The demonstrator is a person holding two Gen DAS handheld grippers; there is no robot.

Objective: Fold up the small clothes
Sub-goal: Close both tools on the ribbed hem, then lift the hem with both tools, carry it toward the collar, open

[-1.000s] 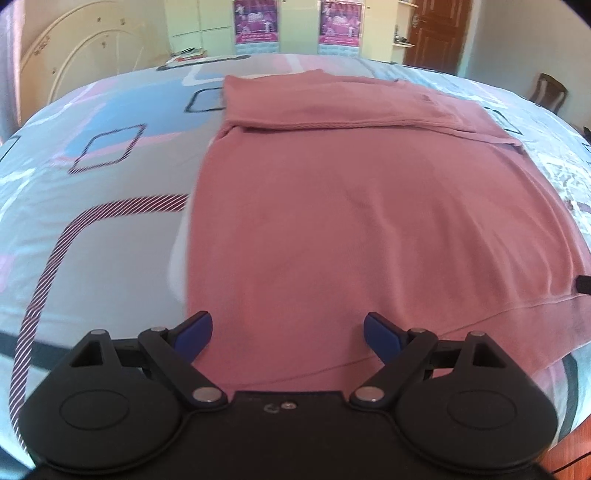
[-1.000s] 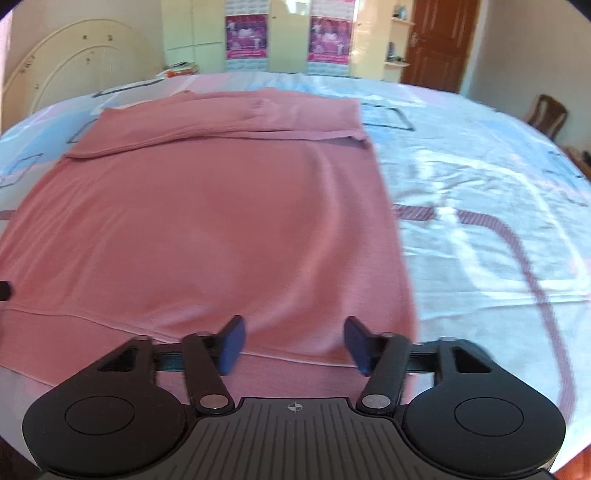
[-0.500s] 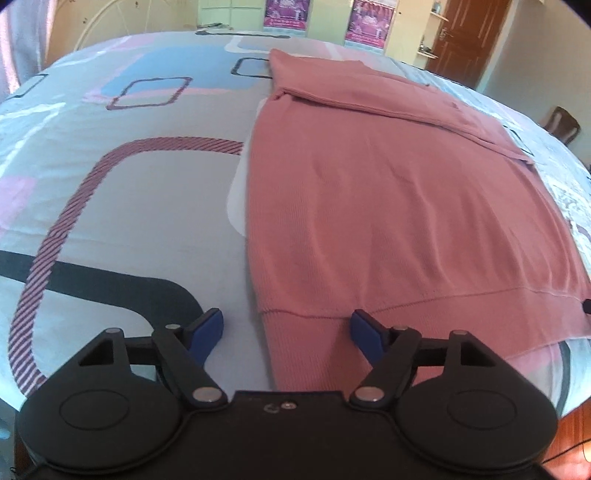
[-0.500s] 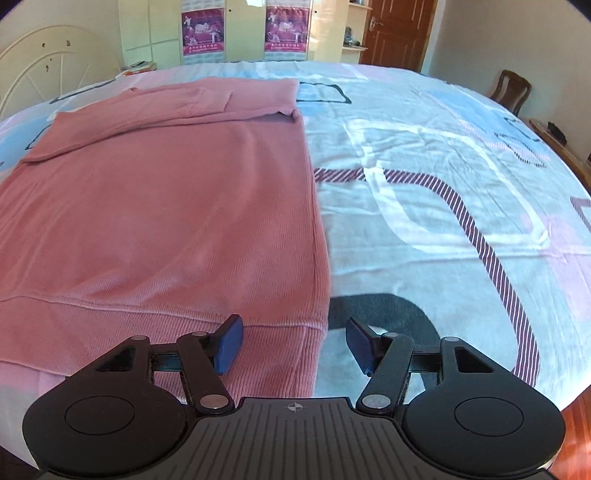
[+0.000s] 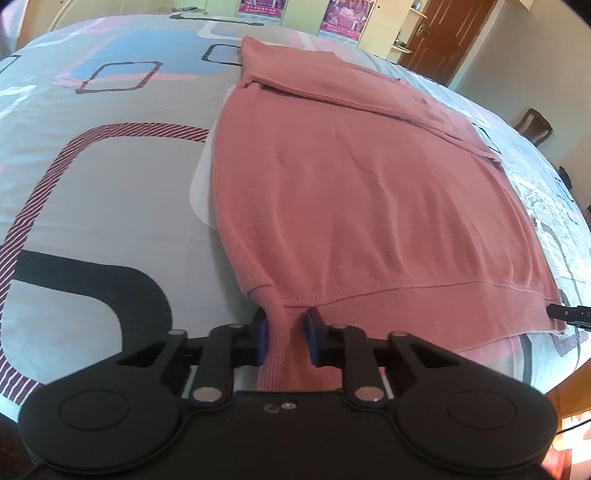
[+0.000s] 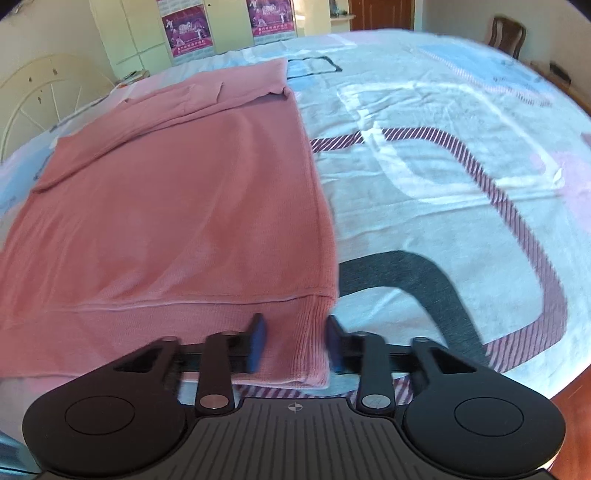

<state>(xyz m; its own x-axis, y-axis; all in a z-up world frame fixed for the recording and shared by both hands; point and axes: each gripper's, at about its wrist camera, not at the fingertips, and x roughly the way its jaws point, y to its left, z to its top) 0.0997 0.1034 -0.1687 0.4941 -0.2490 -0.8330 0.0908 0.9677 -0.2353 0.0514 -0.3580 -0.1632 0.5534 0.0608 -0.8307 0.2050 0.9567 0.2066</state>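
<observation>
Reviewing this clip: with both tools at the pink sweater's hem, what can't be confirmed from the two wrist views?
- Right tool: jaws just closing around the pink sweater hem corner; motion blur hides whether its pads press it.
- Left tool: hem bunched between the pads; the tool's body hides the cloth below.
- Sweater's neckline: covered by the folded sleeves.
- Posters: too small to read.

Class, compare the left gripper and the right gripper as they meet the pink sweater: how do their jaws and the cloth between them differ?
The left gripper has bunched its hem corner of the pink sweater into a tight ridge; at the right gripper the corner lies flat in a wider gap. Both sets of jaws have just been closing.
</observation>
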